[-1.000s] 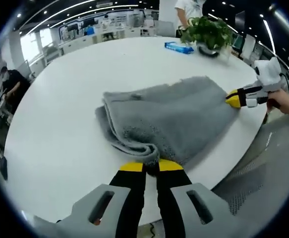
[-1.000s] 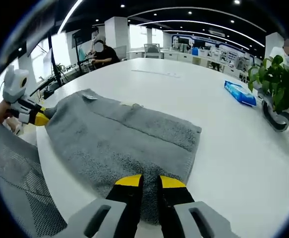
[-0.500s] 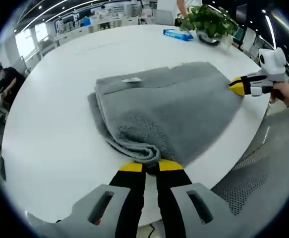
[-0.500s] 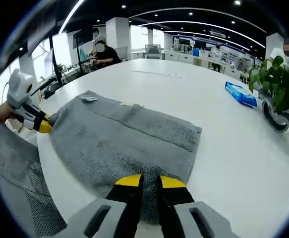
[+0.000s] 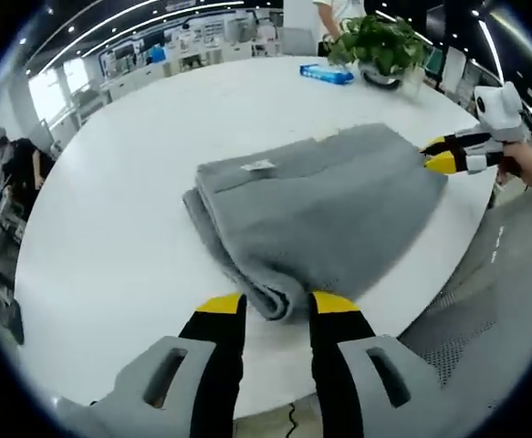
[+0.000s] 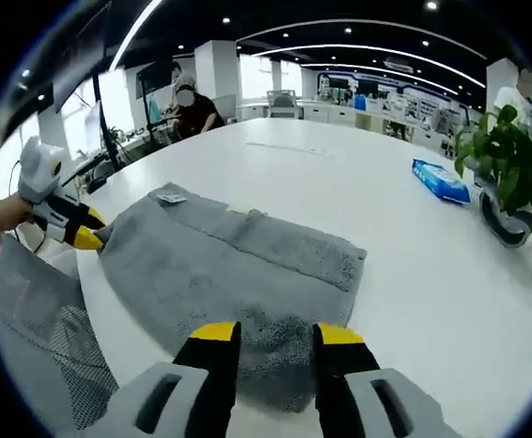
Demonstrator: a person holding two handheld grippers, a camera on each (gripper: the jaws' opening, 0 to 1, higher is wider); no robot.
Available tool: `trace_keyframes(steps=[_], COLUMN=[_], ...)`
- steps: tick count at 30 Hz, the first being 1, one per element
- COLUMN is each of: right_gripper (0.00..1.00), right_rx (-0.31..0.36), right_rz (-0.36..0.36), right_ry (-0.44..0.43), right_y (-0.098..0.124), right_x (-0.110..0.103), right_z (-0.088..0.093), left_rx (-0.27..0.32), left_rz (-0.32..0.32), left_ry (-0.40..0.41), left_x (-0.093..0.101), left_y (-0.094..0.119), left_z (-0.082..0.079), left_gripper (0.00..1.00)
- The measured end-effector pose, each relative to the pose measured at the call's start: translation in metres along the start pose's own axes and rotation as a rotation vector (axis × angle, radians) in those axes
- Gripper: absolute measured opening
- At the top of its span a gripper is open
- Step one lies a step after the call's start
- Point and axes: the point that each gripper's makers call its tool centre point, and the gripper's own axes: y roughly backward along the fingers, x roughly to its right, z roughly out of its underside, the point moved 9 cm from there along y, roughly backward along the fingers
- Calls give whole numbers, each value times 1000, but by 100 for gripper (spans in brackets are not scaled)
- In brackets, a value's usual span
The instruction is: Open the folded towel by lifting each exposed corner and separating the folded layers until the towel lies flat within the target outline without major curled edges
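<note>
left gripper [image 5: 276,308] released, straddling grey towel's [image 5: 325,205] rolled corner at 12 o'clock | right gripper [image 6: 276,336] parted at opposite corner | towel folded on white bench [image 5: 119,228], long axis between grippers

Bright, even office light from ceiling strips [image 6: 339,23], window glare at upper left of both views, soft sheen on the white table [image 5: 129,182], faint shadows, fisheye bending at the edges, mild overall blur.

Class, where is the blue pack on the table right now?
The blue pack lies on the white table at the right of the right gripper view, beside the potted plant, well beyond the grey towel.
</note>
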Motion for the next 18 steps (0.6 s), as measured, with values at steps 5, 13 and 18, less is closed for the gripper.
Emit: trace_keyframes(steps=[5,13,18], right_gripper=[22,2,0], right_rx=[62,62,30], right_rz=[-25,-143,-208], right_ry=[31,14,87], right_y=[20,10,-7], right_x=[-13,-38,-59], right_z=[-12,-24,-27], left_rx=[92,170,88], left_rz=[-7,122,209], left_ry=[9,-153,-307], left_x=[1,37,59], left_y=[28,-25,-70], left_z=[-29,-113,-136], left_gripper=[25,14,4])
